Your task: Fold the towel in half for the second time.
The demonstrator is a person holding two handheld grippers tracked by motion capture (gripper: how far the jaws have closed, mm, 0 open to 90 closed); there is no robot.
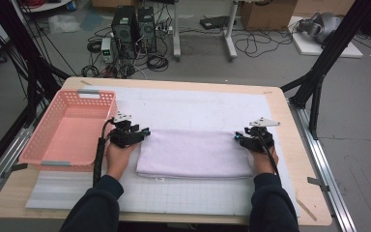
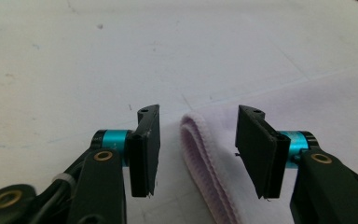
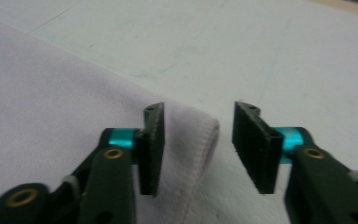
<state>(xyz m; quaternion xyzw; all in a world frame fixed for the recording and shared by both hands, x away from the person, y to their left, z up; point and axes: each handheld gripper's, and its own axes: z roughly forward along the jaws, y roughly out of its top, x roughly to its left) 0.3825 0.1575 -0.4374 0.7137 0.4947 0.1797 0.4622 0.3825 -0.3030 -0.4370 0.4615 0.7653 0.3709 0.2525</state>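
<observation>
Jaws of the left gripper (image 2: pixel 196 154) and right gripper (image 3: pixel 198 149) stand apart, each at a far corner of the folded towel (image 1: pixel 195 153) on the bench mat (image 1: pixel 198 106).

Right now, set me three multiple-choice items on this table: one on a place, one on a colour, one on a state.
1. Where does the basket stand?
A. left of the folded towel
B. on the towel
C. right of the towel

2. What colour is the basket?
A. blue
B. pink
C. black

3. How are the left gripper jaws?
A. shut on the towel
B. open, the towel edge between them
C. shut on nothing

Answers: 1 A, it stands at the table's left edge; 2 B, pink plastic; 3 B, neither pad touches the cloth.
</observation>
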